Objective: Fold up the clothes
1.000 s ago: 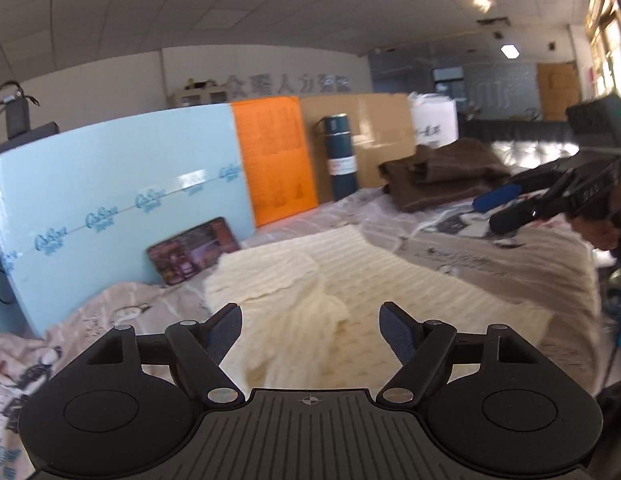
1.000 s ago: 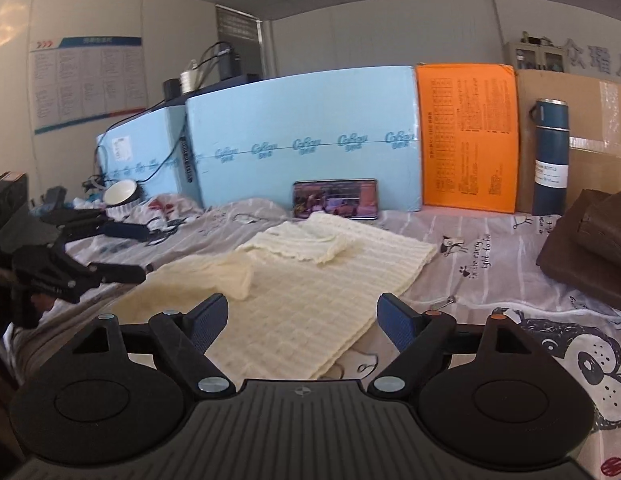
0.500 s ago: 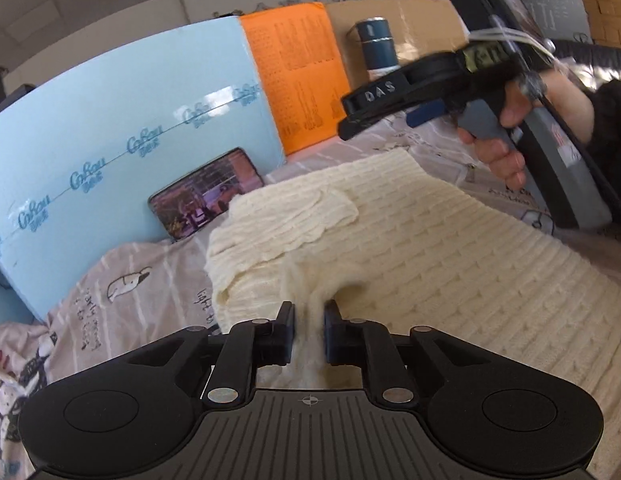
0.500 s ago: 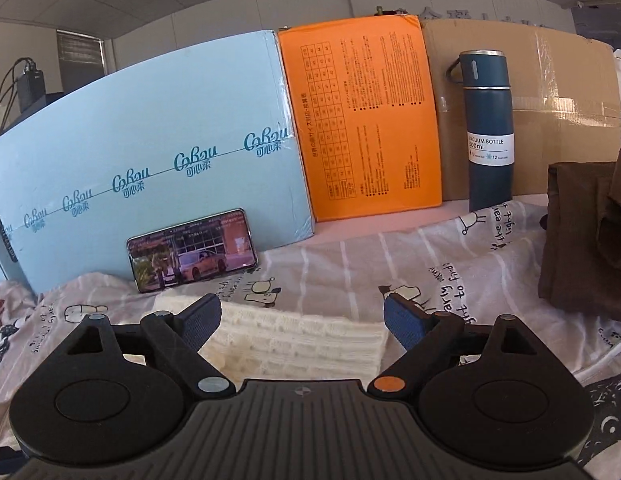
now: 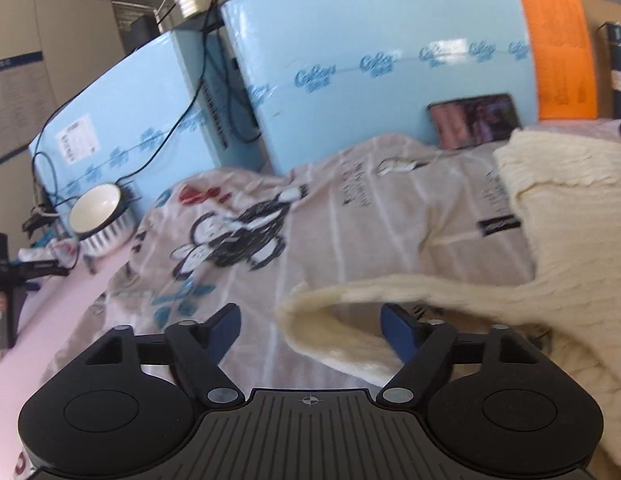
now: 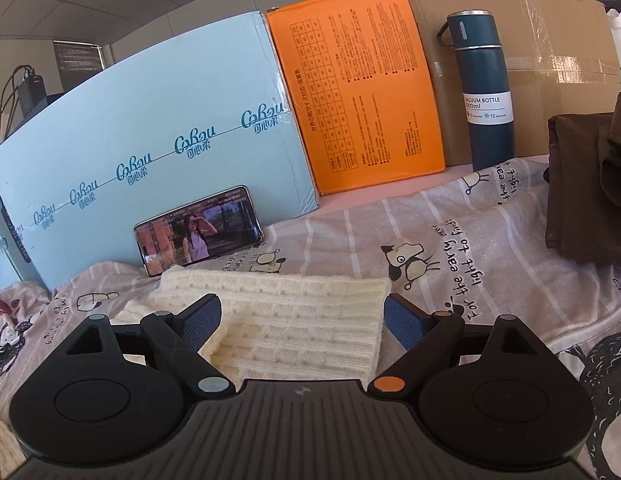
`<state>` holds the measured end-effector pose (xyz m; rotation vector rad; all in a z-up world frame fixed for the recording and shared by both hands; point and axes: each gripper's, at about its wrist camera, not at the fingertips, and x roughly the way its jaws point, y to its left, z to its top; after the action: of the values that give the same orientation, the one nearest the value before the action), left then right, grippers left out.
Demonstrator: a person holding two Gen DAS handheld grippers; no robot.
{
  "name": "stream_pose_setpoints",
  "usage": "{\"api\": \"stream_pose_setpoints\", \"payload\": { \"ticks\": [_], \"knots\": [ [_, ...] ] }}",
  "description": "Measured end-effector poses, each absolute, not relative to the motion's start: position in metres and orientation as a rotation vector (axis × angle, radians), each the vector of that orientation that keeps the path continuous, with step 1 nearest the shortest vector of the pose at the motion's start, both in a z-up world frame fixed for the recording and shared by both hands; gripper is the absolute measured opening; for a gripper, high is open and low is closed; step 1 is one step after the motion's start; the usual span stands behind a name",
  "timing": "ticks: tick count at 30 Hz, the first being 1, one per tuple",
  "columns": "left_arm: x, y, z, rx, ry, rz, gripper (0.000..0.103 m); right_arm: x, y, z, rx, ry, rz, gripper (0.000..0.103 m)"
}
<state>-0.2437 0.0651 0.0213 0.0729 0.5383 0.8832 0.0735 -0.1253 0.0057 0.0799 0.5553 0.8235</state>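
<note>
Both grippers, left [image 5: 310,326] and right [image 6: 302,322], hang spread wide over the cream cable-knit sweater [image 6: 286,320] (nothing pinched), so its loose sleeve [image 5: 330,344] could slump and spoil the fold.

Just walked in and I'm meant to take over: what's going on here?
Someone is folding a cream sweater on a bedsheet with handheld tongs. The left tongs are open around a sleeve, not gripping. The right tongs are open over the hem.
</note>
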Motion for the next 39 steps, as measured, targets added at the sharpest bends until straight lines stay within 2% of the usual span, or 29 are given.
{"api": "stream_pose_setpoints", "payload": {
  "ticks": [3, 7, 10, 15, 18, 22, 25, 28, 39],
  "knots": [
    [-0.246, 0.066, 0.031, 0.102, 0.514, 0.931, 0.083, 0.075, -0.129, 0.006, 0.089, 0.58, 0.804, 0.088],
    [-0.248, 0.067, 0.045, 0.14, 0.481, 0.994, 0.097, 0.077, -0.135, 0.008, 0.113, 0.607, 0.791, 0.088],
    [-0.23, 0.058, 0.058, 0.234, 0.456, 0.987, 0.099, 0.077, -0.139, 0.009, 0.131, 0.614, 0.789, 0.088],
    [-0.193, 0.067, 0.043, 0.413, 0.669, 0.954, 0.102, 0.079, -0.148, 0.012, 0.154, 0.609, 0.791, 0.088],
    [-0.202, 0.071, 0.023, 0.363, 0.785, 0.855, 0.102, 0.082, -0.152, 0.012, 0.163, 0.626, 0.793, 0.088],
    [-0.232, 0.052, 0.014, 0.335, 0.803, 0.645, 0.102, 0.081, -0.151, 0.011, 0.173, 0.663, 0.831, 0.088],
    [-0.25, 0.039, 0.015, 0.324, 0.787, 0.528, 0.102, 0.08, -0.152, 0.012, 0.187, 0.656, 0.83, 0.088],
    [-0.249, 0.038, 0.041, 0.282, 0.615, 0.544, 0.102, 0.079, -0.154, 0.013, 0.195, 0.65, 0.822, 0.088],
    [-0.069, -0.001, 0.019, 0.377, 0.559, 0.299, 0.102, 0.083, -0.167, 0.017, 0.248, 0.628, 0.79, 0.088]
  ]
}}
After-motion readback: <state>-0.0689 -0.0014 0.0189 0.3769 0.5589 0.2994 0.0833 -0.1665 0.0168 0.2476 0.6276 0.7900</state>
